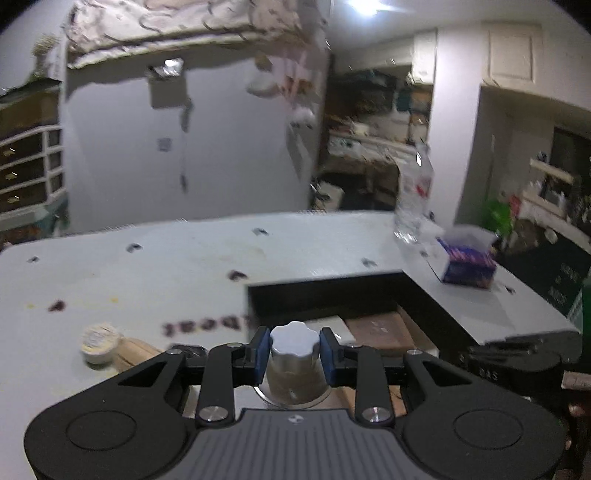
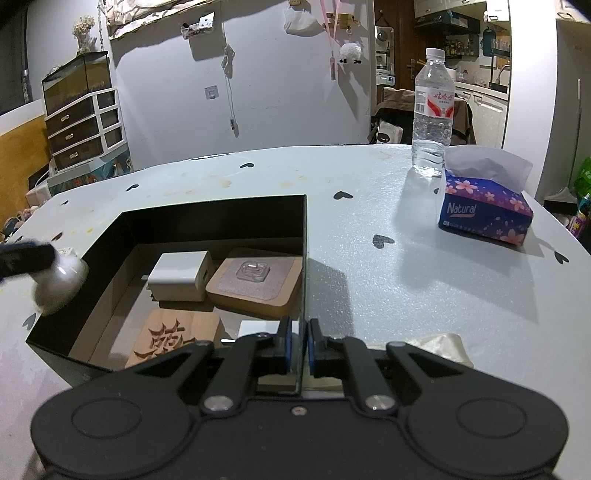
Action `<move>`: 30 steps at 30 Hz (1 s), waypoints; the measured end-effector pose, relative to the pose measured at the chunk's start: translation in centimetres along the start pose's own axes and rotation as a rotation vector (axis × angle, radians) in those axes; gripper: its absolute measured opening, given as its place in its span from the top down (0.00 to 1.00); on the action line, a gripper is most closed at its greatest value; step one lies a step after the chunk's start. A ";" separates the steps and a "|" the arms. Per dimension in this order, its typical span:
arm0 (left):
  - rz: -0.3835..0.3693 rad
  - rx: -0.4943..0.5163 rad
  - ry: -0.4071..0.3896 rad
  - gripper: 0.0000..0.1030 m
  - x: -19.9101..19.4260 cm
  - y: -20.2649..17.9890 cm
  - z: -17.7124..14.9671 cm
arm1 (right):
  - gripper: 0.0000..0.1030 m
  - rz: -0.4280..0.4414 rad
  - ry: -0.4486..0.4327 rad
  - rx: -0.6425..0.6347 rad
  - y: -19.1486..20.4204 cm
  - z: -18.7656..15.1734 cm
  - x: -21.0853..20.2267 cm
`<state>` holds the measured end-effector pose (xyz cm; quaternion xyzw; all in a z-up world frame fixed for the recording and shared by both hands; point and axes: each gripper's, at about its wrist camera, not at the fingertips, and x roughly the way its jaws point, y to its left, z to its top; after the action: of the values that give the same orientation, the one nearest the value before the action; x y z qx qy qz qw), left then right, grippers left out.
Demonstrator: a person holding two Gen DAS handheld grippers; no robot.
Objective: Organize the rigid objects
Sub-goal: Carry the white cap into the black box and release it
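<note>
Dim indoor light, bluish cast. Left wrist view smeared by motion blur throughout; ceiling lamp [image 1: 365,6] blows out at top. Right wrist view sharp, except blurred left gripper [image 2: 55,271] at left edge. Hard shadows right of water bottle [image 2: 433,110] and tissue box [image 2: 484,210]. Fisheye bending, black vignette corners.

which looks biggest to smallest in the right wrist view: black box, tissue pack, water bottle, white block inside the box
1. black box
2. tissue pack and water bottle look about alike; the bottle stands farther back, so I won't rank them
3. white block
</note>
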<state>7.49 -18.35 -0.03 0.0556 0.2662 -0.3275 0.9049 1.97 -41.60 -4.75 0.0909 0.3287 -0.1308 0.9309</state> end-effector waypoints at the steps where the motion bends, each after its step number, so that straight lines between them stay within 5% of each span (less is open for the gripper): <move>1: -0.005 0.004 0.008 0.71 0.4 -0.2 0.0 | 0.91 0.002 0.000 0.000 0.0 0.0 0.0; 25: -0.016 0.084 0.109 0.70 3.1 -1.7 -0.9 | 0.91 0.008 -0.001 0.004 -0.1 -0.1 0.1; 30: -0.003 0.082 0.097 0.57 2.6 -1.5 -0.9 | 0.91 0.007 -0.001 0.004 -0.1 -0.1 0.1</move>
<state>7.78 -20.71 -2.03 0.1080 0.2963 -0.3365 0.8873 1.91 -41.70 -4.90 0.0940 0.3274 -0.1283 0.9314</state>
